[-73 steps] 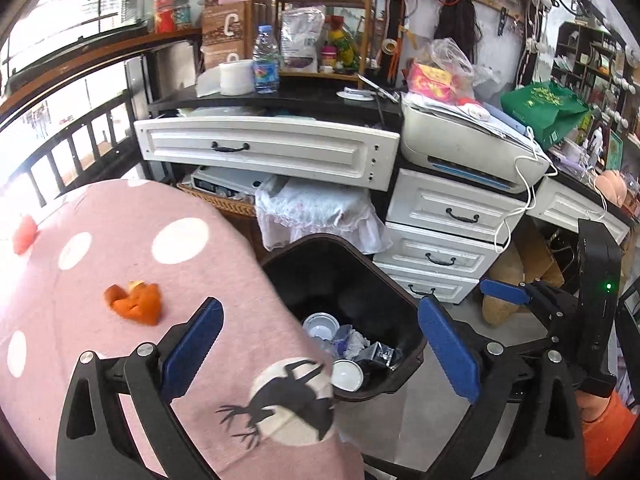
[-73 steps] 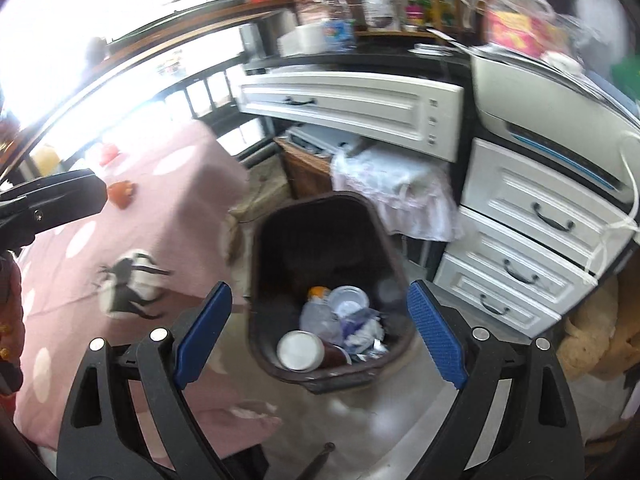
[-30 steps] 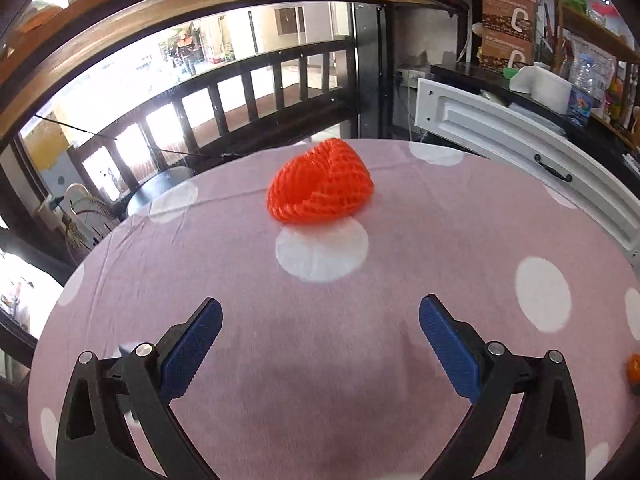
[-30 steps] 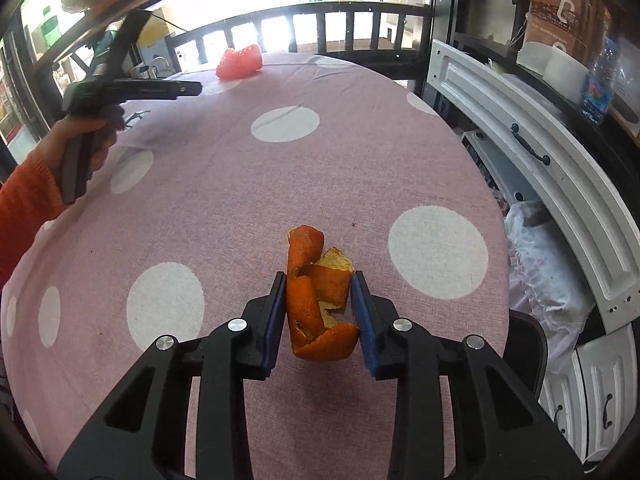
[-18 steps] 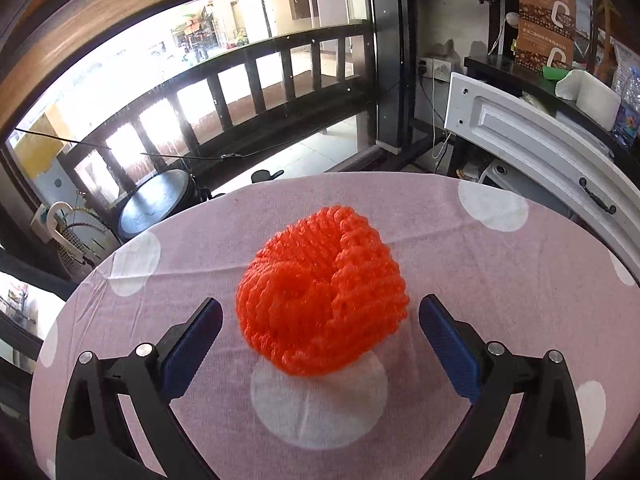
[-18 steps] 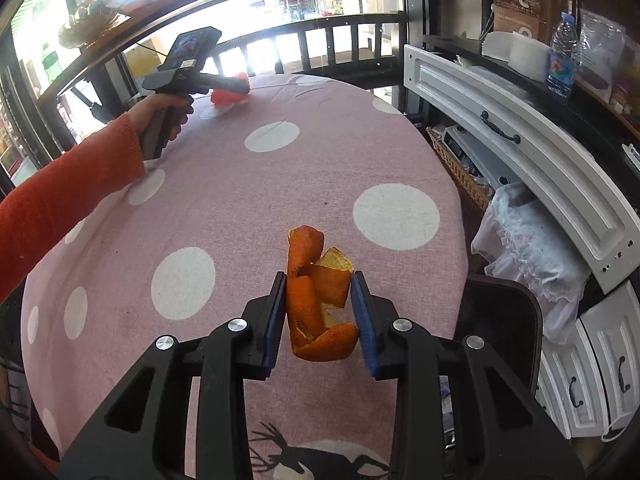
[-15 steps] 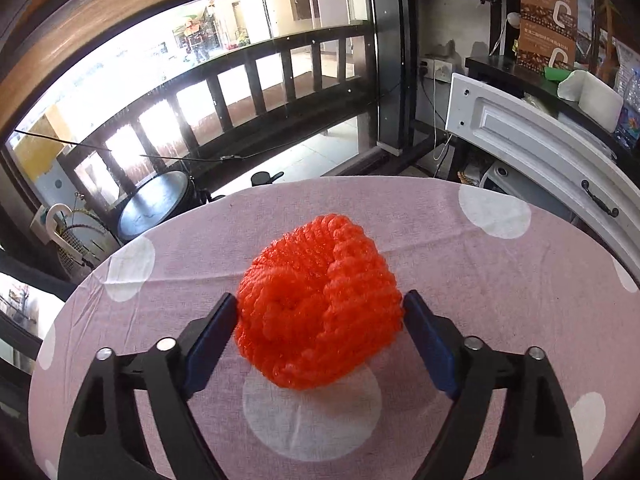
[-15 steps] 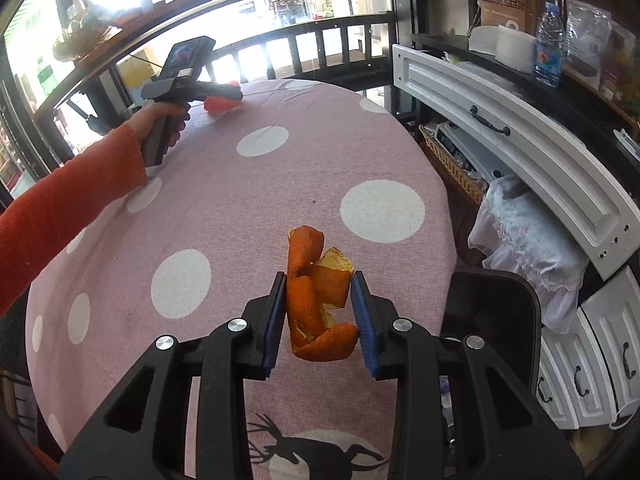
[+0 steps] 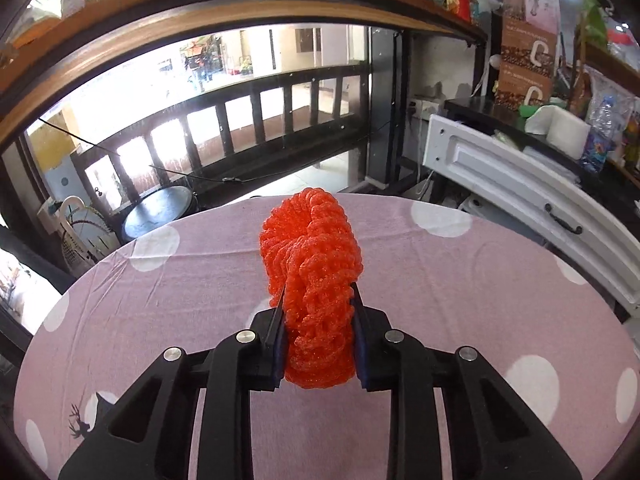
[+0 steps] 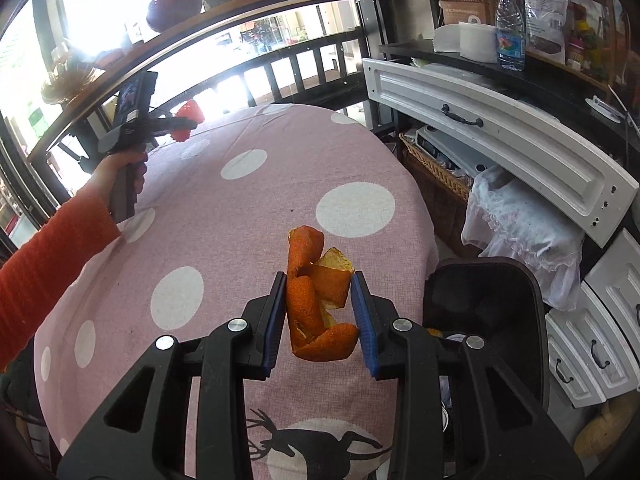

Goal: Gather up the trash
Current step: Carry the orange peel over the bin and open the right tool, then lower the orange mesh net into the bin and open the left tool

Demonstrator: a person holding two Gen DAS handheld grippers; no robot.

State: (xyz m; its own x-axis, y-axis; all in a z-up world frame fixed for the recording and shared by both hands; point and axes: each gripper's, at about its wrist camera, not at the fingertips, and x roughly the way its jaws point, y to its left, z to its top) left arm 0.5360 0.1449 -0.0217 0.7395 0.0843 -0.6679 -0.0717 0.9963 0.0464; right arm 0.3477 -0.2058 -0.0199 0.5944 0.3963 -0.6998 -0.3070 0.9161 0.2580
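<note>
My left gripper (image 9: 318, 320) is shut on a red foam fruit net (image 9: 312, 264), held above the far end of the pink polka-dot tablecloth (image 9: 440, 280). In the right wrist view the left gripper (image 10: 178, 126) shows at the far left with the red net (image 10: 188, 114) in it. My right gripper (image 10: 320, 312) is shut on curled orange peel (image 10: 316, 300), held above the table's near right edge. The dark trash bin (image 10: 492, 312) stands on the floor just right of the table, below and right of the right gripper, with some trash inside.
White drawers (image 10: 500, 132) jut out to the right of the table, with a white cloth (image 10: 520, 216) hanging over the bin's far side. A wicker basket (image 10: 436, 176) sits under the drawer. A railing and window (image 9: 240, 128) lie behind the table.
My left gripper has closed on the red net and lifted it off the table. My right gripper has carried the orange peel rightward, nearer the bin.
</note>
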